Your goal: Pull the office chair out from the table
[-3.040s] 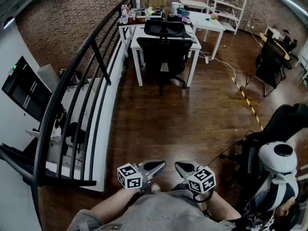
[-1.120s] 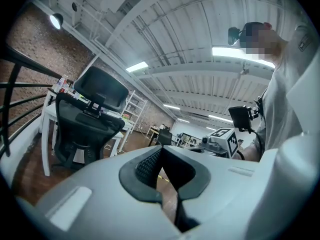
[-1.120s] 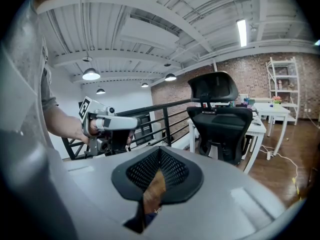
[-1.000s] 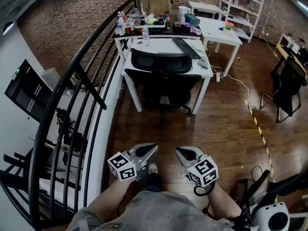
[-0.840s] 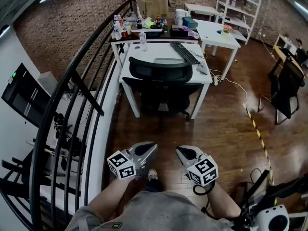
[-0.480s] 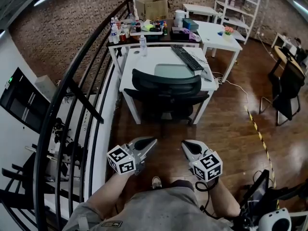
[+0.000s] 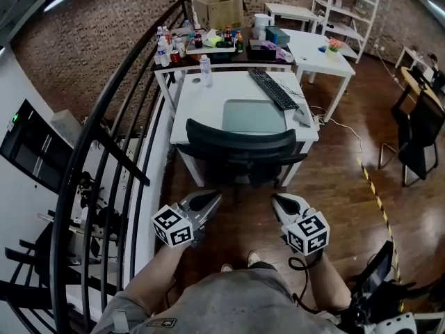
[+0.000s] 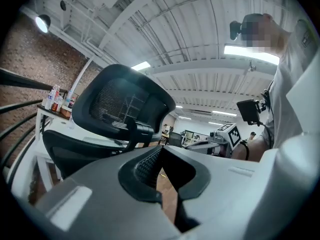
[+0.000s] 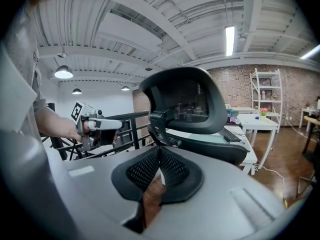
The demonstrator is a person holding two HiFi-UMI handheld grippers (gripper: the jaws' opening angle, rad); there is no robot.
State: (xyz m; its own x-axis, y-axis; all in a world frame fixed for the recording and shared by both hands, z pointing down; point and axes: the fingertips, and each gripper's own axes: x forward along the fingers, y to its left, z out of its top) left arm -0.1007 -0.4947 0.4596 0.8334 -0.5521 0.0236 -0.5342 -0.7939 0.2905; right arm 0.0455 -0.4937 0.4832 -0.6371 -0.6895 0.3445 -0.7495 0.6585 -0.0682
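Both claws, left and right, are closed and empty, near the office chair tucked under the table.

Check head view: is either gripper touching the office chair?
No, left gripper and right gripper both hang short of the office chair, with bare floor between.

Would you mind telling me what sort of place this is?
Probably a loft-style office or workshop: a white desk with a keyboard, an office chair, a brick wall.
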